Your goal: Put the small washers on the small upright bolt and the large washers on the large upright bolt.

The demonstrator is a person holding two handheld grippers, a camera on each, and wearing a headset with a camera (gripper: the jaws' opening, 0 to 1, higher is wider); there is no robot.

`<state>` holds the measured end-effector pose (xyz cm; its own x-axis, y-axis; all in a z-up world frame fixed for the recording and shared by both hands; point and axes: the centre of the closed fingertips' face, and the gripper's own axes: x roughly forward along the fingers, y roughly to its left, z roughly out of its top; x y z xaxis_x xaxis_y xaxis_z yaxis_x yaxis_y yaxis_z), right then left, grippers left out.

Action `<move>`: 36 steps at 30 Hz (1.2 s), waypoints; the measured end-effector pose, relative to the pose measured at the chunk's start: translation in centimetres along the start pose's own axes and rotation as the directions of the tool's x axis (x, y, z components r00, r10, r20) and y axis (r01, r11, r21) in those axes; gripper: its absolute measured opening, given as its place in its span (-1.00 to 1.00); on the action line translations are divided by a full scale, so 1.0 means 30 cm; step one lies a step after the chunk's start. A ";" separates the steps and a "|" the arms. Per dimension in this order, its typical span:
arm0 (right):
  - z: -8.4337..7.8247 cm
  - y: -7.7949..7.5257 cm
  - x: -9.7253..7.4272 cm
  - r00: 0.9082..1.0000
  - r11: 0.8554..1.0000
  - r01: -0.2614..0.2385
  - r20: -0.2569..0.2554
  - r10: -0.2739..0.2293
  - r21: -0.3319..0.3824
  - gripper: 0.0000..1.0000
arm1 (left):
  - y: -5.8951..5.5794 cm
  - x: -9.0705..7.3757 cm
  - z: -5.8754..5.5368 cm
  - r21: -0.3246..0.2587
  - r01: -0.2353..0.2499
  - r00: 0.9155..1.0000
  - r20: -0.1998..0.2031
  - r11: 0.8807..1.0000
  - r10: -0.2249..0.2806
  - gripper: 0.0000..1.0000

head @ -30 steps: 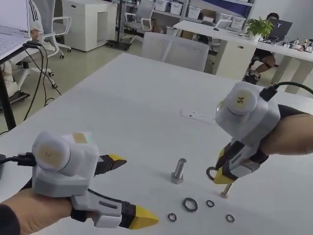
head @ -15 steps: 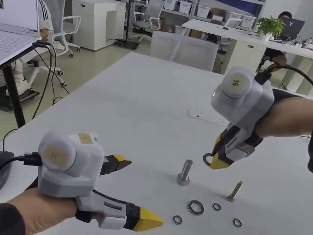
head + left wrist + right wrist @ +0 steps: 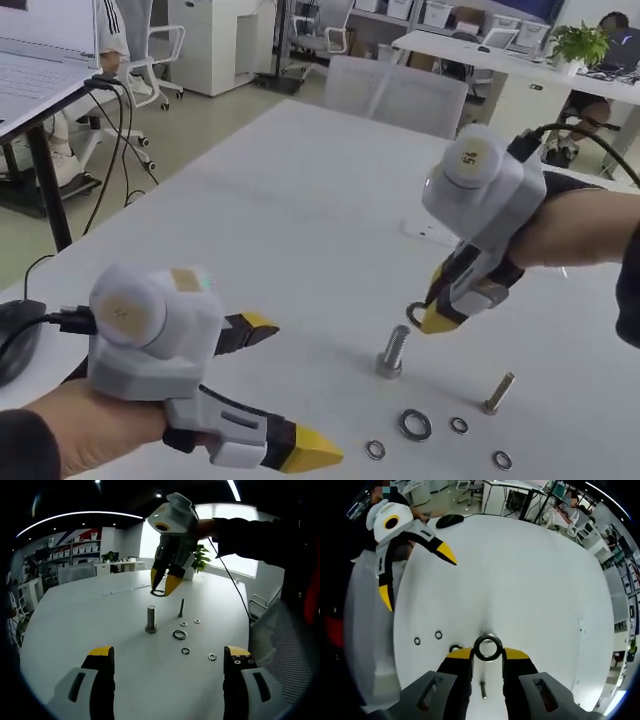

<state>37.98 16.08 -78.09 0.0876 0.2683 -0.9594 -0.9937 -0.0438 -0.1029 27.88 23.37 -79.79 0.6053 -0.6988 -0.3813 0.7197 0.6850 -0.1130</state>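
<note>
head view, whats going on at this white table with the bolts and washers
A person holds a gripper in each hand. The right gripper pinches a large steel ring washer close above the large upright steel bolt, not yet on it. The left gripper hangs open nearby. Another large washer and three small washers lie on the white table by the small upright bolt.

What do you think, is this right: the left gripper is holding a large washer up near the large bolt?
Not quite. It is the right gripper that holds the washer, pinched between its jaws in the right gripper view. The left gripper is open and empty. The rest stands: the washer is up near the large bolt.
</note>
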 end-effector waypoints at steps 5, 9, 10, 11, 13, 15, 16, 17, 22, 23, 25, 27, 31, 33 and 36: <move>0.007 -0.005 0.023 1.000 1.000 -0.013 -0.003 0.013 -0.004 -0.54 | 0.005 0.000 -0.001 -0.002 -0.006 1.000 -0.002 1.000 0.006 0.80; 0.008 -0.003 0.047 1.000 1.000 -0.028 -0.009 0.028 -0.007 -0.54 | 0.009 0.001 0.001 -0.002 -0.009 1.000 -0.002 1.000 0.009 0.80; 0.008 -0.005 0.057 0.999 0.999 -0.032 -0.009 0.032 -0.009 -0.54 | 0.010 0.002 0.000 -0.001 -0.010 1.000 -0.003 1.000 0.010 0.80; 0.009 -0.004 0.059 0.999 0.999 -0.034 -0.010 0.033 -0.009 -0.54 | 0.010 0.002 -0.001 -0.002 -0.010 1.000 -0.004 1.000 0.010 0.80; 0.008 -0.001 0.066 0.999 0.999 -0.041 -0.013 0.041 -0.009 -0.54 | 0.011 0.004 0.000 -0.002 -0.010 1.000 -0.003 1.000 0.010 0.80; 0.004 -0.006 0.077 0.999 0.999 -0.046 -0.017 0.045 -0.011 -0.54 | 0.010 0.005 0.000 -0.001 -0.010 1.000 -0.004 1.000 0.010 0.79; 0.001 -0.007 0.082 0.999 0.999 -0.049 -0.020 0.048 -0.010 -0.54 | 0.010 0.006 0.000 -0.001 -0.010 1.000 -0.005 1.000 0.010 0.79; -0.002 -0.006 0.084 0.998 0.999 -0.050 -0.024 0.049 -0.011 -0.54 | 0.011 0.007 0.000 0.001 -0.011 1.000 -0.007 1.000 0.011 0.79; -0.010 -0.005 0.093 0.998 0.998 -0.058 -0.035 0.058 -0.011 -0.54 | 0.011 0.008 -0.001 0.002 -0.012 1.000 -0.010 1.000 0.012 0.78; -0.010 -0.010 0.099 0.998 0.998 -0.059 -0.035 0.059 -0.012 -0.54 | 0.011 0.008 -0.001 -0.001 -0.012 1.000 -0.010 1.000 0.012 0.78; -0.008 -0.011 0.103 0.997 0.998 -0.063 -0.035 0.062 -0.011 -0.54 | 0.013 0.008 -0.002 0.001 -0.013 1.000 -0.011 1.000 0.013 0.78; -0.008 -0.009 0.105 0.997 0.998 -0.066 -0.037 0.065 -0.011 -0.54 | 0.013 0.009 0.000 0.000 -0.013 1.000 -0.010 1.000 0.013 0.78; -0.014 -0.006 0.113 0.996 0.997 -0.073 -0.041 0.073 -0.008 -0.54 | 0.012 0.009 0.001 0.000 -0.013 1.000 -0.011 1.000 0.013 0.78; -0.017 -0.009 0.122 0.996 0.997 -0.075 -0.042 0.074 -0.007 -0.54 | 0.014 0.009 0.002 -0.001 -0.014 1.000 -0.011 1.000 0.014 0.78; -0.021 -0.009 0.132 0.996 0.997 -0.080 -0.043 0.079 -0.005 -0.54 | 0.016 0.010 0.002 -0.001 -0.014 1.000 -0.011 1.000 0.014 0.78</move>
<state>38.64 16.56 -82.04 0.0114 0.2227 -0.9748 -0.9972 -0.0694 -0.0275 28.43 23.46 -79.90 0.6115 -0.6868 -0.3929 0.7108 0.6950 -0.1085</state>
